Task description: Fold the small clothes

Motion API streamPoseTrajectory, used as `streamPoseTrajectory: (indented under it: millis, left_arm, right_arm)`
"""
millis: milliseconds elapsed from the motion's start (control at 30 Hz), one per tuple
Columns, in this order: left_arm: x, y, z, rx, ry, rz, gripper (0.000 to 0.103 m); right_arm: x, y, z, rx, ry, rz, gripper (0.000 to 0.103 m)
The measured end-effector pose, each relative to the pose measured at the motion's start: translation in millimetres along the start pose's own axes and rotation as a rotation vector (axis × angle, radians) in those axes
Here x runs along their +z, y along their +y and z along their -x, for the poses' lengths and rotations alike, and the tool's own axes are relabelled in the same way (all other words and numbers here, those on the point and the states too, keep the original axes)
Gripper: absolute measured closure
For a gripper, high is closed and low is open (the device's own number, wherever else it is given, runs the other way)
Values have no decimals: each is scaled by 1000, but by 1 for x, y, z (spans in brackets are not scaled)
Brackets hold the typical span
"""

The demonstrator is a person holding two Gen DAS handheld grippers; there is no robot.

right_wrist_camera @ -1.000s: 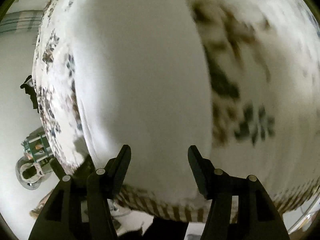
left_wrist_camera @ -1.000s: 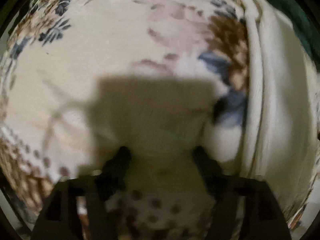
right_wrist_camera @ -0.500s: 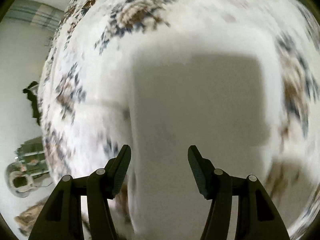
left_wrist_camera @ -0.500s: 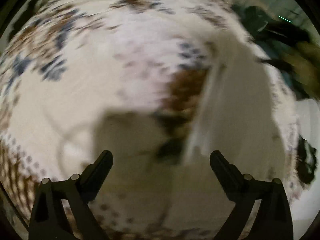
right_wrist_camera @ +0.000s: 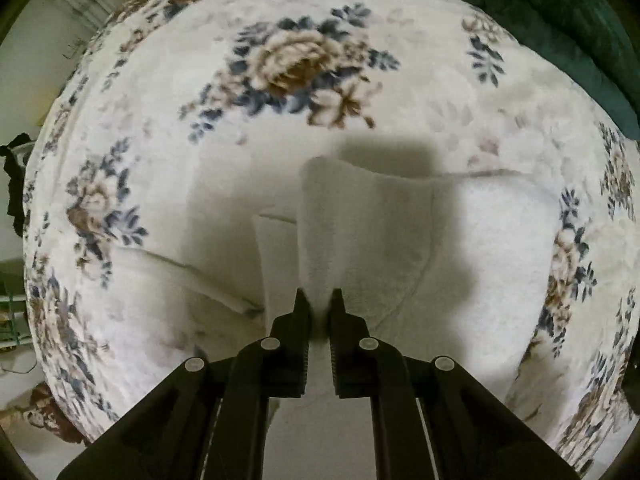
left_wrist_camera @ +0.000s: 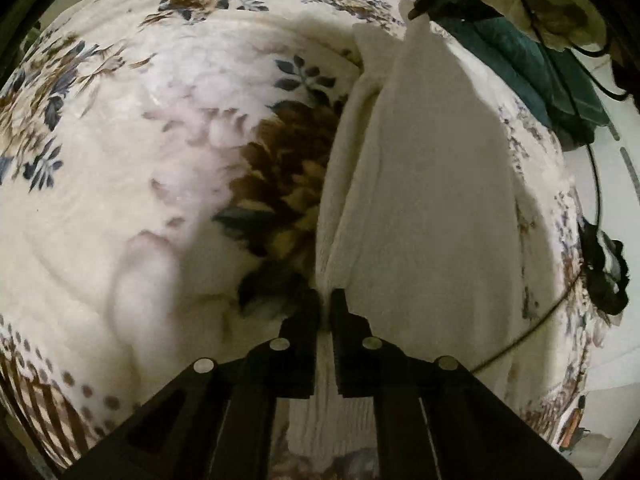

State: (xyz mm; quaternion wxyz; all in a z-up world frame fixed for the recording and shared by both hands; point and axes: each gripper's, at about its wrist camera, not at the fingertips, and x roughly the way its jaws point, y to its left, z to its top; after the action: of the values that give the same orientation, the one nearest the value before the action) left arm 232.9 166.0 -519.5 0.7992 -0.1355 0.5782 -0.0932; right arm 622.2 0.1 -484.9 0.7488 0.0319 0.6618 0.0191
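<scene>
Pinching a fold of the white garment (left_wrist_camera: 420, 200), our left gripper (left_wrist_camera: 325, 304) sits at the lower middle of its frame, jaws nearly pressed together with only a thin ridge of cloth between them. From there the garment runs up the right half of the frame as a long pleated strip lying on the floral blanket (left_wrist_camera: 140, 140). A dark green cloth (left_wrist_camera: 532, 64) and a black cable (left_wrist_camera: 596, 184) lie at the upper right.

In the right wrist view, our right gripper (right_wrist_camera: 319, 304) also has its jaws drawn close, clamped on a raised flap of the same garment (right_wrist_camera: 360, 232) at the frame's centre. The rest of the garment spreads flat to the right and lower left over the blanket (right_wrist_camera: 280, 60). The gripper's shadow falls across the cloth just above the flap. Green cloth (right_wrist_camera: 580, 20) fills the upper right corner.
</scene>
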Motion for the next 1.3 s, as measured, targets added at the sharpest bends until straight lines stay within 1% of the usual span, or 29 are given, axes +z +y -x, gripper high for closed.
streamPoseTrajectory:
  millis: [33,133,167,233,267,300,333,367,400,433,467,500,533,567,600,667,733,800,867,900,933,967,1000,1033,1067,1133,1167,1233,1300]
  left_arm:
    - [-1,4,4,-3,-2,1,99]
    - [5,6,-1,5,5,5,102]
    - [4,9,-3,10,11,10,102]
    - [0,22,-9,-17,50,41,100]
    - [1,26,-12,-31,73,69,98]
    - [1,32,-13,-48,91,103,98]
    - [2,39,-12,-60,104,140,98]
    - [3,44,-10,-71,109,165,96]
    - [3,50,-8,-82,112,184,90]
    - [3,56,-7,-87,114,199,82]
    - [3,61,-6,-96,115,211,55]
    - [3,67,-7,-126,112,228,35]
    - [0,72,-4,-156,102,244,35]
    - [0,76,-7,-196,98,262,35]
    - [0,78,-9,-214,106,271,35]
    - [0,77,-18,-254,140,282,35]
    - [2,73,-25,-252,166,273,35]
    - [2,67,-26,-242,180,250,35]
    - [5,61,-27,-225,191,226,35]
    - [6,59,-27,-221,196,219,35]
    - [6,58,-28,-215,201,213,35]
    - [6,58,-29,-213,206,207,35]
    - [7,57,-30,-211,212,200,35]
    - [7,57,-31,-207,219,189,35]
    - [8,56,-31,-204,226,178,35]
    - [10,53,-31,-199,236,161,35]
    - [10,51,-30,-194,243,150,35]
    - [10,46,-31,-191,256,131,35]
    - [9,41,-32,-181,269,108,35]
  right_arm:
    - [-3,9,0,1,-6,4,94]
    - [-6,28,-2,2,-9,25,94]
    - [-5,36,-10,-10,-1,38,95]
    - [-2,46,-37,-52,52,71,94]
    - [-2,47,-53,-63,91,76,92]
    - [-2,45,-65,-70,138,86,89]
    - [-4,42,-68,-50,156,86,87]
    - [-8,36,-64,-1,149,75,79]
    - [-14,29,-55,50,137,63,67]
    - [-26,16,-42,108,127,47,58]
    - [-37,6,-33,142,117,30,47]
    - [-52,-7,-21,182,104,10,46]
    - [-76,-26,-9,224,102,-18,46]
    - [-95,-41,-3,243,111,-46,46]
    - [-123,-61,3,263,122,-87,46]
    - [-176,-96,2,266,161,-155,46]
    - [-237,-133,-7,233,206,-244,45]
    - [-297,-163,-23,225,285,-346,45]
    - [-354,-188,-45,278,359,-487,45]
    - [-378,-196,-56,323,387,-551,45]
    - [-403,-200,-70,392,403,-606,45]
    - [-418,-200,-80,426,418,-631,45]
    - [-429,-199,-88,458,424,-653,51]
    - [-441,-196,-93,505,401,-675,66]
    - [-449,-192,-94,515,370,-684,97]
    - [-464,-185,-88,485,326,-695,98]
    - [-471,-181,-84,461,324,-690,99]
    - [-488,-177,-78,443,333,-711,100]
    - [-511,-176,-79,428,361,-742,100]
